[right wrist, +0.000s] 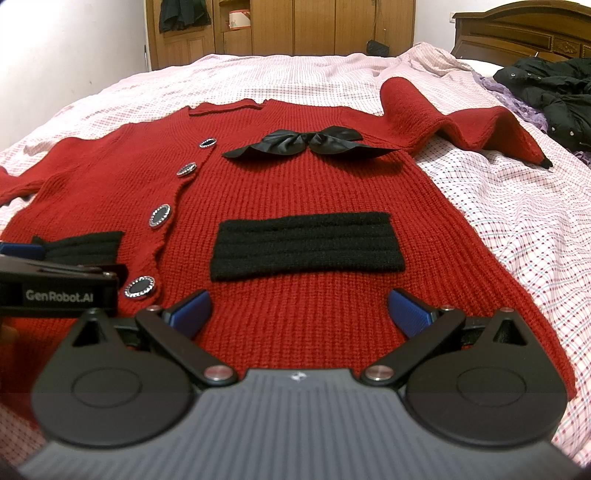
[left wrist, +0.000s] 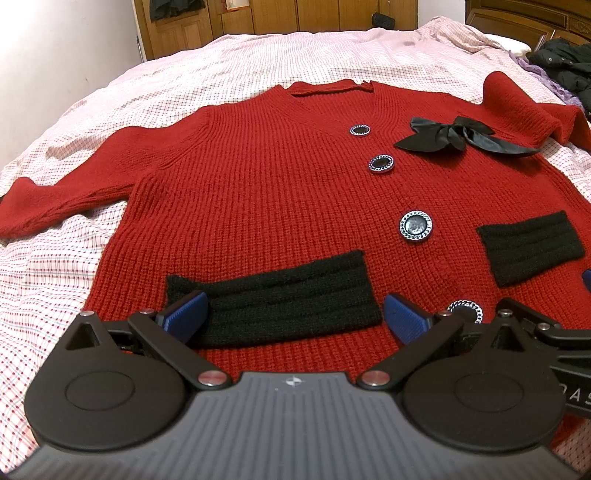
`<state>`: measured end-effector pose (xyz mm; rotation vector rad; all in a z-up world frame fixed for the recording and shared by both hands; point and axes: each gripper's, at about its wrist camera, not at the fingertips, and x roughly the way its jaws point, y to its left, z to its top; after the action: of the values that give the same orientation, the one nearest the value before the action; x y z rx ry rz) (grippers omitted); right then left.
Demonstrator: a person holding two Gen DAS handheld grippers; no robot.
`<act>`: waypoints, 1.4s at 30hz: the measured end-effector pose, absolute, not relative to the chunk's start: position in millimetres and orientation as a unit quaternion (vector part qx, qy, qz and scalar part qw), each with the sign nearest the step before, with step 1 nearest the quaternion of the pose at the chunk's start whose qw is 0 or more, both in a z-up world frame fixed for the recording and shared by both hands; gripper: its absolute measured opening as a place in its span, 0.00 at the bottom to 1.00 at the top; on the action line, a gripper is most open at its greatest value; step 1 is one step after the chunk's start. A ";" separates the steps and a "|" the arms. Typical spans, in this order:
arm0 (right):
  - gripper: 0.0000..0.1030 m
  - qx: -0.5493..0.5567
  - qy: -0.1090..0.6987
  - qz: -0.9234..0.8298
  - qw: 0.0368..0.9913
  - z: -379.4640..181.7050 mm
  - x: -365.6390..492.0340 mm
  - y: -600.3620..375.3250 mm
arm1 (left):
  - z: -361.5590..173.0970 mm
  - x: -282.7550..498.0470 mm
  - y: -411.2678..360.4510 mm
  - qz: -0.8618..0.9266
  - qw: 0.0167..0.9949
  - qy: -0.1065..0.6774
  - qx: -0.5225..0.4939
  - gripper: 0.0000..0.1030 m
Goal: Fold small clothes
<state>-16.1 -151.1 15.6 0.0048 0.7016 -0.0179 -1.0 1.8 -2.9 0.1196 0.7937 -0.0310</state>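
A red knit cardigan [left wrist: 258, 192] lies face up and spread flat on the bed, with black pockets, several dark buttons and a black bow [left wrist: 447, 138]. It also shows in the right wrist view [right wrist: 303, 192]. My left gripper [left wrist: 295, 317] is open and empty, hovering over the hem at the left pocket [left wrist: 273, 299]. My right gripper [right wrist: 299, 310] is open and empty over the hem below the right pocket [right wrist: 306, 245]. The right sleeve [right wrist: 461, 118] lies bunched and raised. The left sleeve [left wrist: 55, 206] stretches out sideways.
The bed has a pink checked sheet [left wrist: 55, 295]. A black jacket [right wrist: 554, 96] and purple cloth lie at the far right near the wooden headboard [right wrist: 524, 29]. Wooden wardrobes [right wrist: 314, 26] stand behind the bed. My left gripper's body [right wrist: 55, 284] shows in the right wrist view.
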 end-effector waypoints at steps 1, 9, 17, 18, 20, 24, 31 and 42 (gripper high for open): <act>1.00 0.002 0.344 -0.009 0.939 15.8 -16.2 -151.2 | -3.0 -0.9 2.0 -0.015 0.920 0.386 0.058 1.00; 1.00 0.002 0.343 -0.009 0.939 15.7 -16.6 -150.6 | -3.1 -1.3 1.3 -0.015 0.920 0.386 0.058 1.00; 1.00 0.002 0.343 -0.010 0.939 15.8 -16.2 -151.2 | -3.3 -1.6 1.1 -0.015 0.921 0.386 0.058 1.00; 1.00 0.002 0.343 -0.010 0.939 16.1 -15.9 -151.8 | -3.3 -1.6 0.9 -0.015 0.921 0.386 0.059 1.00; 1.00 0.002 0.343 -0.010 0.939 15.9 -16.2 -151.2 | -3.3 -1.5 1.2 -0.015 0.921 0.386 0.059 1.00; 1.00 0.001 0.343 -0.010 0.939 15.9 -16.3 -151.4 | -3.3 -1.5 1.1 -0.015 0.921 0.385 0.059 1.00; 1.00 0.001 0.342 -0.013 0.940 16.3 -16.4 -151.4 | -2.8 -0.8 0.4 -0.014 0.920 0.386 0.061 1.00; 1.00 0.006 0.335 -0.011 0.942 18.7 -19.1 -151.9 | -0.7 -1.0 0.7 -0.015 0.920 0.387 0.059 1.00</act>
<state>-19.1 -151.9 18.7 0.0116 0.6831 -0.0216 -1.0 0.7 -0.7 0.1220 0.7952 -0.0307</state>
